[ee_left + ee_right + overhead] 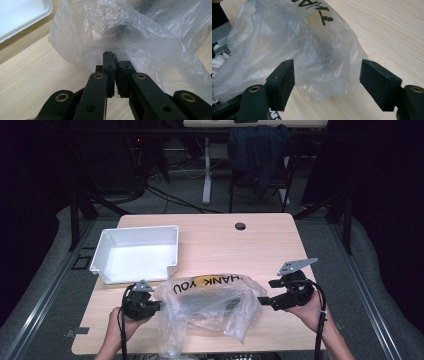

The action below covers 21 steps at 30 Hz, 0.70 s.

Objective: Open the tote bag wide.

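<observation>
A clear plastic bag [210, 307] lay crumpled on the wooden surface [260, 245] between the two tools. The left tool [115, 67] had its jaws pinched on the bag's left edge. The right tool [328, 82] stood with jaws spread wide, the bag's right end just before them. Black lettering on the bag read "THANK YOU". A white tray [107, 240] sat behind it.

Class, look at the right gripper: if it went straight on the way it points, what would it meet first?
Most likely the clear plastic bag: the open right gripper points straight at its crumpled side, close ahead.
</observation>
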Each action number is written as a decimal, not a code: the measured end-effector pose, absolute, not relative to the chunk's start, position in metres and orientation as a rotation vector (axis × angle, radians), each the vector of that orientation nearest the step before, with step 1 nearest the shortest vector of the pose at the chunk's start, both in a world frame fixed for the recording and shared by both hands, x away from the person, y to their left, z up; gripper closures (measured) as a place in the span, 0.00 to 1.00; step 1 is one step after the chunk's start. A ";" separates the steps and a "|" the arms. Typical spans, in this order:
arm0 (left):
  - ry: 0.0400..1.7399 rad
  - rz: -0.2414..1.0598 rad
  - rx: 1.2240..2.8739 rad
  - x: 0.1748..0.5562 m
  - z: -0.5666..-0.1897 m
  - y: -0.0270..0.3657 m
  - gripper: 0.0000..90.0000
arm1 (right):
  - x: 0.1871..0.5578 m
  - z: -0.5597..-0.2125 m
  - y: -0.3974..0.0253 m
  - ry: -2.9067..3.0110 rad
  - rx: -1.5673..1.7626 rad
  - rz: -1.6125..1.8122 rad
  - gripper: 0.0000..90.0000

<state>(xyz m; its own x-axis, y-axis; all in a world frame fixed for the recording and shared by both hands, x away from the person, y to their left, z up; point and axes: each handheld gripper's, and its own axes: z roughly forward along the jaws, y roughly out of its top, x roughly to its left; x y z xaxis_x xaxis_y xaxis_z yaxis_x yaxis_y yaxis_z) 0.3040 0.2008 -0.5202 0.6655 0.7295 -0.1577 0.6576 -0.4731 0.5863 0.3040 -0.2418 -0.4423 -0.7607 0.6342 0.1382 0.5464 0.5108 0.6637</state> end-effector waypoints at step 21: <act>0.982 0.194 2.225 0.289 -0.486 0.201 0.34 | 0.332 -0.487 -0.219 2.635 1.168 1.007 0.99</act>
